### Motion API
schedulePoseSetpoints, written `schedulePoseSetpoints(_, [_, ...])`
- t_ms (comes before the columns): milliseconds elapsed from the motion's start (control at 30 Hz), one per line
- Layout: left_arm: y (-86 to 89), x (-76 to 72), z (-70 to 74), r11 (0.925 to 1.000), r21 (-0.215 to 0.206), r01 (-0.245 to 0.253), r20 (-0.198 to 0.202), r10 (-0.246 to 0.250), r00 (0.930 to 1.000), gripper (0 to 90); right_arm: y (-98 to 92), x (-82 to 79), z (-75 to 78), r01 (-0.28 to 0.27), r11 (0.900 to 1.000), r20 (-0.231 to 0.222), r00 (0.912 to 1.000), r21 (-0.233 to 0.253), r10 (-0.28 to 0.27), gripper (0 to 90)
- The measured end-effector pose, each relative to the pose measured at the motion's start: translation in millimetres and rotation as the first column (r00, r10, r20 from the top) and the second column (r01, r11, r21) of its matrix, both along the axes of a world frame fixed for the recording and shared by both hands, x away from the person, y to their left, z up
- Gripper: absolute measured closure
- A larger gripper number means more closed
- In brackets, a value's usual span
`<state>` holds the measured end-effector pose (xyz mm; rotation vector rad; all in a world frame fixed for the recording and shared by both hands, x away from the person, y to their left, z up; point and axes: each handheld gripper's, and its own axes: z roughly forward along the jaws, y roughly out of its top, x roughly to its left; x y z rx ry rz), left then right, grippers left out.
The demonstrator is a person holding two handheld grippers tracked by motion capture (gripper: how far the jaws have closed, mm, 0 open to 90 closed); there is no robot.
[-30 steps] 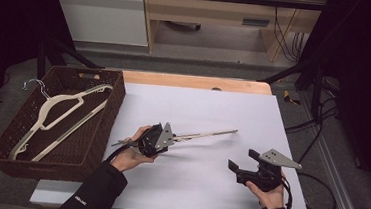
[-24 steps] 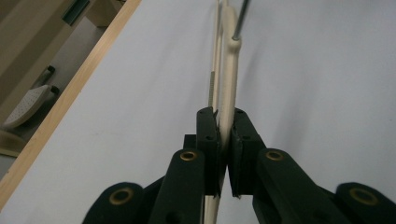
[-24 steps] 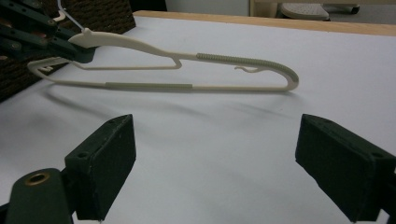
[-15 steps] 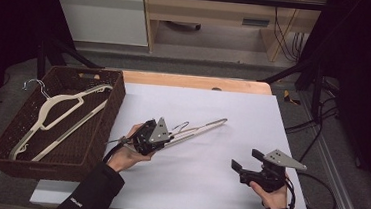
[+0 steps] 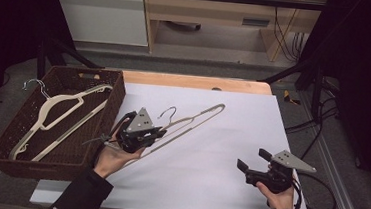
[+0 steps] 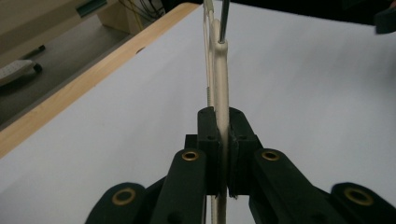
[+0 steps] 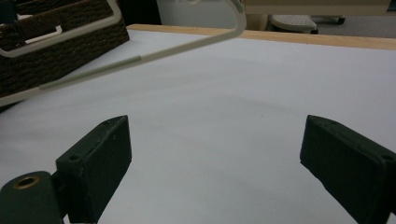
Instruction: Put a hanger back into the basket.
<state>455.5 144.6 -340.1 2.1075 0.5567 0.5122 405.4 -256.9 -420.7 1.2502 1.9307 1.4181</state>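
Observation:
My left gripper (image 5: 143, 134) is shut on a cream hanger (image 5: 195, 118) and holds it tilted above the white table top (image 5: 231, 138), its far end pointing toward the back right. In the left gripper view the hanger's arm (image 6: 221, 88) is pinched edge-on between the two black jaws of the left gripper (image 6: 223, 154). A second cream hanger (image 5: 60, 114) lies in the brown wicker basket (image 5: 3, 158) at the left. My right gripper (image 5: 250, 159) rests low at the front right, open, with nothing between its jaws. In the right gripper view the held hanger (image 7: 140, 56) hangs ahead of the right gripper (image 7: 215, 158).
The wicker basket (image 7: 56, 51) stands along the table's left edge. A wooden strip (image 5: 195, 81) runs along the back edge of the table. Cables (image 5: 312, 194) trail off the right side. Pale cabinets (image 5: 100, 12) stand on the floor beyond.
My left gripper has lifted and swung the hanger, so its far end has risen and turned toward the back, while the hand drifted left toward the basket. The right gripper stayed about where it was.

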Motion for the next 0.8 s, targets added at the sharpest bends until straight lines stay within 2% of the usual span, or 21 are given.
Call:
schedulePoseSetpoints(133, [6.1, -11.0, 22.1, 0.9999, -0.014, -0.01, 0.026, 0.01, 0.9996, 86.0, -2.0, -0.7, 1.2, 0.001, 1.0, 0.01, 1.0, -0.008, -0.001, 8.5])
schedulePoseSetpoints(300, [19.2, -16.1, 48.3, 0.9993, -0.035, -0.016, 0.033, 0.017, 0.9993, 85.9, -3.8, -1.8, 2.5, 0.003, 1.0, 0.014, 0.9999, -0.006, -0.003, 8.1])
schedulePoseSetpoints(433, [32.2, -15.9, 67.1, 0.9987, -0.038, -0.033, 0.061, 0.035, 0.9975, 86.0, -4.7, -2.3, 3.6, 0.01, 1.0, 0.016, 0.9998, -0.005, -0.01, 8.0])
schedulePoseSetpoints(500, [41.0, -14.1, 77.1, 0.9976, -0.049, -0.05, 0.062, 0.053, 0.9967, 85.9, -3.5, -2.3, 3.5, 0.012, 1.0, 0.014, 0.9998, -0.005, -0.011, 7.9])
schedulePoseSetpoints(600, [54.9, -11.2, 89.2, 0.9971, -0.034, -0.068, 0.067, 0.07, 0.9953, 86.0, -2.9, -2.7, 4.2, 0.008, 1.0, 0.016, 0.9998, -0.009, -0.008, 7.6])
schedulePoseSetpoints(800, [83.5, -4.8, 105.6, 0.9929, -0.038, -0.113, 0.07, 0.115, 0.9909, 86.0, -3.5, -2.7, 4.3, 0.011, 1.0, 0.017, 0.9998, -0.008, -0.01, 7.4])
